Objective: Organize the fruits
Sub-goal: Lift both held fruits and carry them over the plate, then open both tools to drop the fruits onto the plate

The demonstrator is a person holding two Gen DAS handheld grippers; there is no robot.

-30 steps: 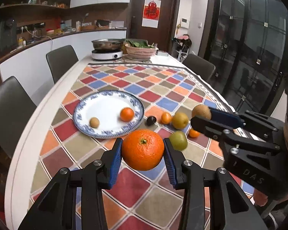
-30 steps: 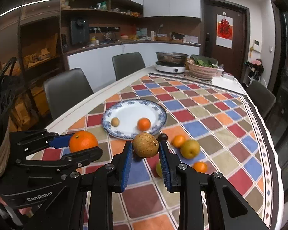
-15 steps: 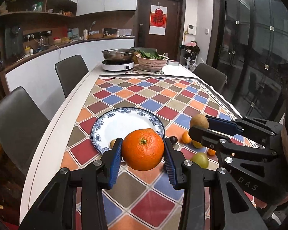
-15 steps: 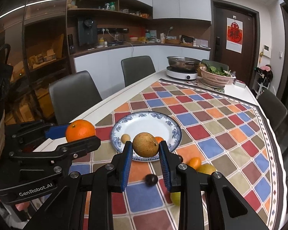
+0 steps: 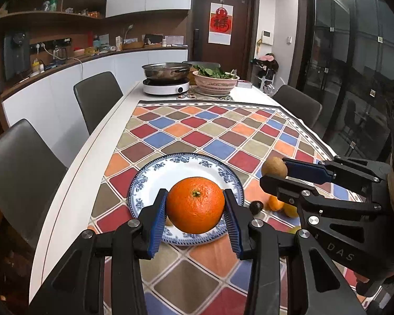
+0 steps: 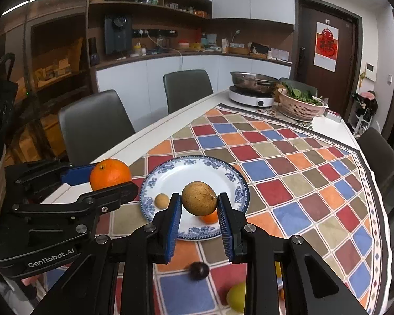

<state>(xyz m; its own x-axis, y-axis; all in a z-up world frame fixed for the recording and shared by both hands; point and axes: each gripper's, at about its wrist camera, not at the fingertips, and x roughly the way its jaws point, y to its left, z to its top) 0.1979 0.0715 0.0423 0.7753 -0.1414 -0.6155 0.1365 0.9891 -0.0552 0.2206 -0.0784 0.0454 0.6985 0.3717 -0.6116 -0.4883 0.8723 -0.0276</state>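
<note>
Black tongs (image 5: 195, 220) with ribbed blue pads (image 6: 174, 225), silver screws, white "GenRobot.AI" and "DAS" lettering.

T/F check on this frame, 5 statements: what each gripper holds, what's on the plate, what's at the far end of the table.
1. The left gripper is shut on a large orange. True.
2. The right gripper has empty jaws. False: they clamp a brown round fruit.
3. The blue-rimmed plate holds no fruit. False: a small tan fruit and a small orange fruit lie on it.
4. A dark fruit lies on the checked cloth, off the plate. True.
5. A basket of greens sits at the table's far end beside a pan on a cooker. True.
</note>
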